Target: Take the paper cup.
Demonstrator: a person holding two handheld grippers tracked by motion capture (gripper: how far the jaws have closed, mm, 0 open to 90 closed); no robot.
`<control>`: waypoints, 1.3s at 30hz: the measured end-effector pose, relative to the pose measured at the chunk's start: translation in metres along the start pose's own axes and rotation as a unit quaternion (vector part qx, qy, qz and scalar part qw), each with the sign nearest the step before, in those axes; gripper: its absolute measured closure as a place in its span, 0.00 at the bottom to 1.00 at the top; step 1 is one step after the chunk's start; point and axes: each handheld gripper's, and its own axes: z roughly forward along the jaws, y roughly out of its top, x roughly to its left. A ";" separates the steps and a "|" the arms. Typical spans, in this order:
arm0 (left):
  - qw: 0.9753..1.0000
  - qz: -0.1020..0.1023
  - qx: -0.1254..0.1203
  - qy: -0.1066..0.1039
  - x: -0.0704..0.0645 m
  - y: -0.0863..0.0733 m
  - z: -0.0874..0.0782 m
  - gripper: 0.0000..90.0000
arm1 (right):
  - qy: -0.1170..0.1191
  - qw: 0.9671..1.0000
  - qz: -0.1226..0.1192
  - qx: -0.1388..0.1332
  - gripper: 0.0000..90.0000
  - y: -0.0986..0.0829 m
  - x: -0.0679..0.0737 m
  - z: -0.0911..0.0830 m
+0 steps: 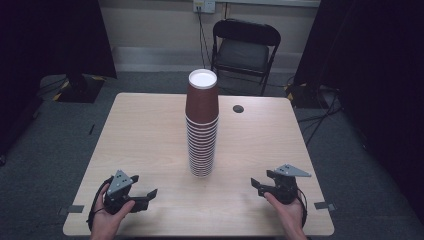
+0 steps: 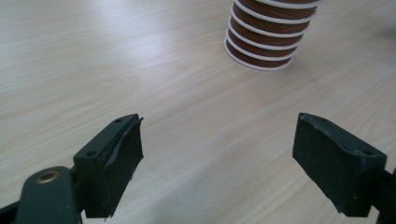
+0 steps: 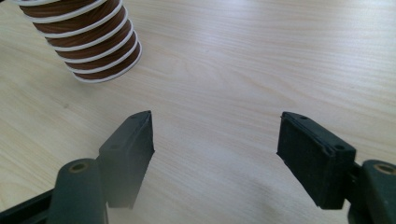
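A tall stack of brown paper cups (image 1: 202, 125) with white rims stands upside down in the middle of the light wooden table (image 1: 145, 130). My left gripper (image 1: 144, 186) rests near the front left edge, held by a hand, jaws wide apart and pointing toward the stack. My right gripper (image 1: 261, 181) rests near the front right edge, also open. In the left gripper view the stack's base (image 2: 266, 42) lies ahead and to the right of the open gripper (image 2: 217, 140). In the right gripper view the stack (image 3: 86, 42) lies ahead to the left of the open gripper (image 3: 215, 135). Nothing is between either pair of jaws.
A round dark cable hole (image 1: 238, 108) sits in the table behind and right of the stack. A black folding chair (image 1: 245, 50) stands beyond the far edge. Dark curtains hang at both sides. Bare tabletop surrounds the stack.
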 end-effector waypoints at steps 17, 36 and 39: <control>1.000 0.001 -0.001 -0.005 -0.001 0.002 0.001 0.18 | 0.062 0.998 0.007 -0.005 0.35 0.008 0.004 -0.007; 1.000 0.011 0.002 -0.007 -0.004 0.003 0.002 0.18 | 0.089 0.995 -0.015 -0.049 0.33 0.045 0.022 -0.019; 1.000 0.016 -0.002 -0.009 -0.004 0.003 0.001 0.18 | 0.110 0.993 -0.009 -0.053 0.33 0.055 0.024 -0.020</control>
